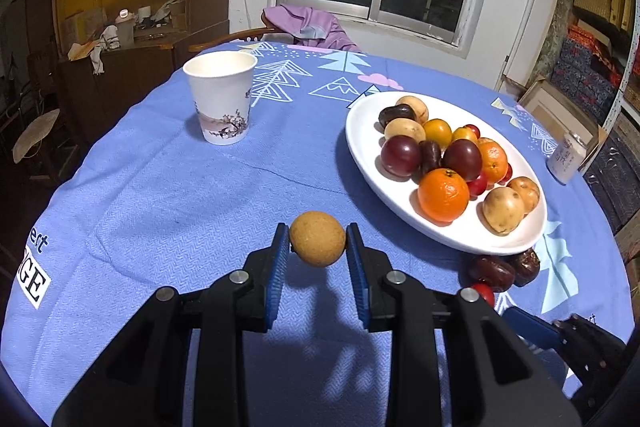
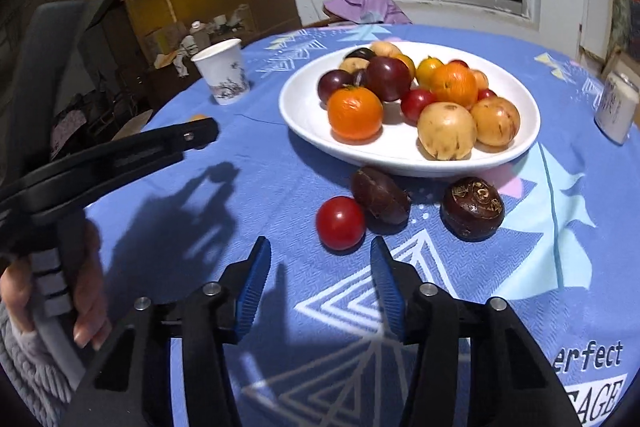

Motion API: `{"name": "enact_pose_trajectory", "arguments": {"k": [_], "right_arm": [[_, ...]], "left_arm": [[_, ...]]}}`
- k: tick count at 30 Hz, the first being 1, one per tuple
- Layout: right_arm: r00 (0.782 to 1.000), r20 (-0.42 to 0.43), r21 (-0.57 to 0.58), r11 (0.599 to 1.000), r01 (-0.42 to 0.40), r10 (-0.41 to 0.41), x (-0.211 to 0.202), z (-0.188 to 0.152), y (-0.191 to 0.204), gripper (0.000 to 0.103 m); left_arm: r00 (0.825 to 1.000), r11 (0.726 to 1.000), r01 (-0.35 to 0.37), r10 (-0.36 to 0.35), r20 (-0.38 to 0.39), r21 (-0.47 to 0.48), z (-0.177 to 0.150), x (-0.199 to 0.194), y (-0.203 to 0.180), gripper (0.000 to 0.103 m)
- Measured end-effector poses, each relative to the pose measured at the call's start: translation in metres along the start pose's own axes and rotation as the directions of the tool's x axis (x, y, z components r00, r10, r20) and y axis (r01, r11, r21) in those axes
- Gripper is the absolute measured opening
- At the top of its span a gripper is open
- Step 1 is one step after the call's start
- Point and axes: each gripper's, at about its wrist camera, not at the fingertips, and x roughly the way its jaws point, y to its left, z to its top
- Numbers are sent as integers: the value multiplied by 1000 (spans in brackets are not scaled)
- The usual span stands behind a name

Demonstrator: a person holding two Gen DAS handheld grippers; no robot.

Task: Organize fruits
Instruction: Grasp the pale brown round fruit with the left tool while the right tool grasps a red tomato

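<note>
Left gripper (image 1: 318, 241) clamping round tan fruit (image 1: 317, 238), no long axis

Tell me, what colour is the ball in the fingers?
Sandy tan, speckled; the ball shows best in the left wrist view.

On the bench (image 2: 200, 227): a plate (image 2: 304, 107) with fruits. Before the plate, a tomato (image 2: 340, 223) left of two chestnuts (image 2: 380, 195). Far left behind, a paper cup (image 2: 222, 71).
</note>
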Motion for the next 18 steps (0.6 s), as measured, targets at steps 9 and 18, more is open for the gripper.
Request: {"name": "enact_pose_trajectory", "arguments": {"k": [9,18], "right_arm": [[1000,-22,29,1000,12,-11,18,9,1,46],[999,-38,84,996,-23,26,24,12,-8,30]], "left_arm": [[1000,999,0,0,7,49,-3,0,-11,28],[1000,998,-12,11,14,59,-3,-1,-12,28]]}}
